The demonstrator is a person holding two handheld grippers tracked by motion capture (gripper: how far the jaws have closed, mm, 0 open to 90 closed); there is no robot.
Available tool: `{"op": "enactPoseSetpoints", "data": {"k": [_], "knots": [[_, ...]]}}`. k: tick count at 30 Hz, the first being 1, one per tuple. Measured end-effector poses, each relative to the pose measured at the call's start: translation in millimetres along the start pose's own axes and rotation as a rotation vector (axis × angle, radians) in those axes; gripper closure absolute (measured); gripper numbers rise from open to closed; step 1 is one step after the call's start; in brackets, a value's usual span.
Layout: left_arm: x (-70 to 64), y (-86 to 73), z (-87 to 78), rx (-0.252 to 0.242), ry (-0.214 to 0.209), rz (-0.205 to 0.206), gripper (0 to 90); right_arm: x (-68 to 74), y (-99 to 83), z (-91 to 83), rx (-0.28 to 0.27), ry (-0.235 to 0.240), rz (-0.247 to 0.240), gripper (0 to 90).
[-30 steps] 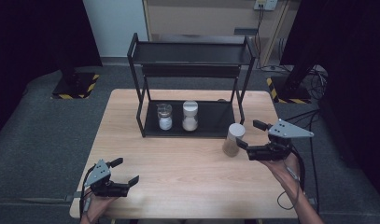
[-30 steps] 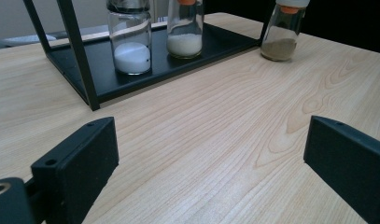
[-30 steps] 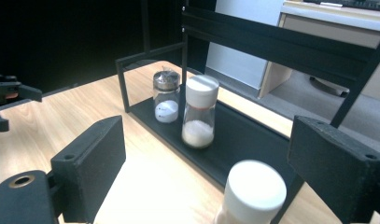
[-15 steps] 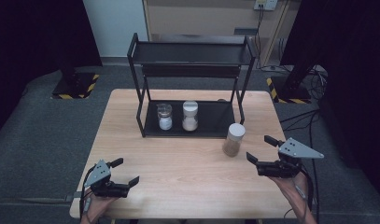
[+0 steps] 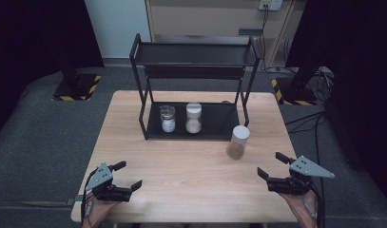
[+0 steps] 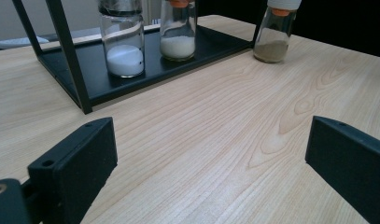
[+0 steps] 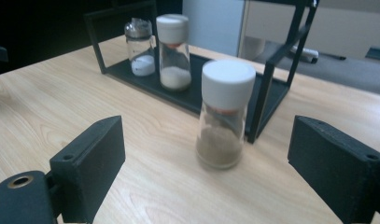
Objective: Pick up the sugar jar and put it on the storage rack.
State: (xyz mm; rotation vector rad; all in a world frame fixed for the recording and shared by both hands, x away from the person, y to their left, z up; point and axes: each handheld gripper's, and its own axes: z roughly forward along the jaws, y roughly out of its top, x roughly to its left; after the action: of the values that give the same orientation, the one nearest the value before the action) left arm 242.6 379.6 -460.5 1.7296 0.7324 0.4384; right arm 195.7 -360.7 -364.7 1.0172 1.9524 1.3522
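A glass jar with a white lid and brown powder (image 5: 238, 141) (image 7: 224, 120) (image 6: 274, 33) stands upright on the wooden table (image 5: 191, 190), just in front of the black rack's (image 5: 196, 71) right corner. Two jars of white powder stand on the rack's lower shelf: a clear-capped one (image 5: 168, 118) (image 6: 123, 39) (image 7: 141, 46) and a white-lidded one (image 5: 193, 118) (image 6: 178, 30) (image 7: 173, 51). My right gripper (image 5: 273, 166) (image 7: 204, 172) is open near the table's front right, some way short of the brown jar. My left gripper (image 5: 128, 175) (image 6: 211, 158) is open at the front left, holding nothing.
The rack's upper shelf (image 5: 196, 53) holds nothing that I can see. Dark floor surrounds the table, with cables (image 5: 314, 118) to the right and yellow-black striped bases (image 5: 74, 90) behind. The table's front edge is close to both hands.
My right gripper has let go of the brown jar and drawn back toward the front right edge, jaws open. The jar stays standing. The left gripper has not moved.
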Motion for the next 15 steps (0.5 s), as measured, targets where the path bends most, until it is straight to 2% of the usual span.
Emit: {"op": "enactPoseSetpoints", "data": {"k": [8,15], "knots": [[0.1,0.4,0.5,0.005,0.0,-0.001,1.0,-1.2,-17.9,1.0,0.014,-0.011,0.038,10.9],[0.5,0.4,0.7,0.005,-0.002,-0.002,1.0,2.3,-29.0,2.0,0.027,-0.021,0.049,10.9]]}}
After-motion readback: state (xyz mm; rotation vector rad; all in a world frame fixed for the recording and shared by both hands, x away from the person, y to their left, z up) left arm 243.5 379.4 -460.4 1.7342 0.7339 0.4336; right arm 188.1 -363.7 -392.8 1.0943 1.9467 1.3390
